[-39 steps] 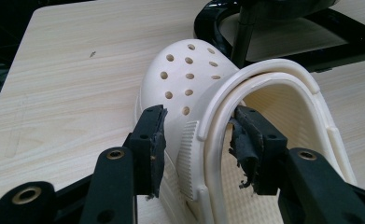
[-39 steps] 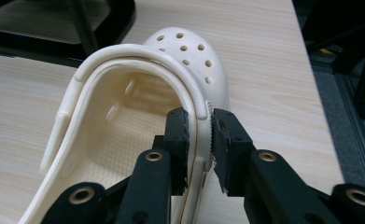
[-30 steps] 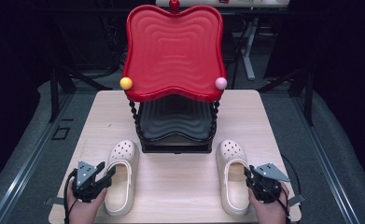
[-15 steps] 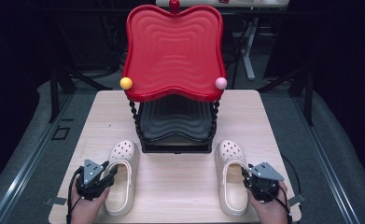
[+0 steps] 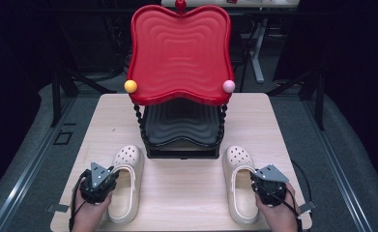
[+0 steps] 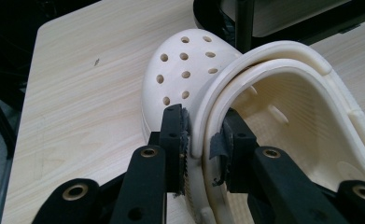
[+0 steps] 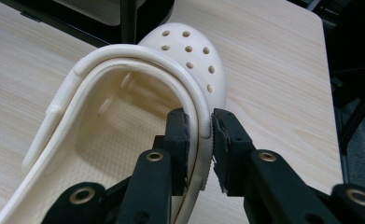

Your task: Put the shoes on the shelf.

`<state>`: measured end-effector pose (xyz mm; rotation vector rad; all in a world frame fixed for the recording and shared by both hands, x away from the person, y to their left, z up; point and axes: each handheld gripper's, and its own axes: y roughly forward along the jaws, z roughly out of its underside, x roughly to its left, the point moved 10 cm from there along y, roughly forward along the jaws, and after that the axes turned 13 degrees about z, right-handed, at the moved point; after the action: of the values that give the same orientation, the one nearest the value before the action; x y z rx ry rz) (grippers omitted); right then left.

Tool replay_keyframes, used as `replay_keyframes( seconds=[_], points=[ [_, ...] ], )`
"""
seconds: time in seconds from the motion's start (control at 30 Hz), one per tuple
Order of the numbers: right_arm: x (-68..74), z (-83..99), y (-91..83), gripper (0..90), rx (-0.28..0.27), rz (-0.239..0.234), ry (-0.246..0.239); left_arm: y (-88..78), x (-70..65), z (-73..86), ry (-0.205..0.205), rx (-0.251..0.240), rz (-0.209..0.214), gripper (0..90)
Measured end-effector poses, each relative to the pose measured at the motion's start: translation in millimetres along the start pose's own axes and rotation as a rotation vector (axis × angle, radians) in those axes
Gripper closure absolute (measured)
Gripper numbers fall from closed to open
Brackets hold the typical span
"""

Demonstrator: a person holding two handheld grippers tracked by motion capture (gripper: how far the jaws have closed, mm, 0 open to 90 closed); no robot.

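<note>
With both pairs of jaws just closed onto clog rims, left gripper (image 6: pixel 199 140) pinching outer side wall and folded strap of left clog (image 5: pixel 124 181), right gripper (image 7: pixel 200 140) clamped on outer wall of right clog (image 5: pixel 239 186), pads pressing foam in each gripper view. Both clogs flat on table (image 5: pixel 186 203), toes toward two-tier rack (image 5: pixel 179 125), well apart. Risk judged: thin, off-centre hold on soft rim, so clog may pivot, sag or slip out on lifting, or toe may knock rack's black lower tray.
</note>
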<state>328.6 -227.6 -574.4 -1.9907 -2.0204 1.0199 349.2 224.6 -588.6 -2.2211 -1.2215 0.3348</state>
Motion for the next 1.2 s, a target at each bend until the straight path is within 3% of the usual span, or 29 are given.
replay_keyframes(
  seconds=[0.33,0.6,0.9,1.2],
  points=[
    [-2.7,-2.8,-9.4,76.6,-0.016,0.014,0.029,-14.4,3.2,-3.3,-0.054,-0.025,0.033,75.4],
    [0.1,-18.8,-30.5,76.6,-0.073,-0.002,0.042,-33.1,-5.1,-17.8,-0.053,-0.07,0.067,75.3],
    [3.8,-35.1,-50.2,76.6,-0.116,-0.026,0.016,-49.8,-14.5,-29.5,-0.033,-0.097,0.09,75.4],
    [0.9,-45.0,-60.1,76.6,-0.141,-0.032,0.022,-59.4,-26.6,-44.0,-0.003,-0.119,0.113,75.4]
  ],
)
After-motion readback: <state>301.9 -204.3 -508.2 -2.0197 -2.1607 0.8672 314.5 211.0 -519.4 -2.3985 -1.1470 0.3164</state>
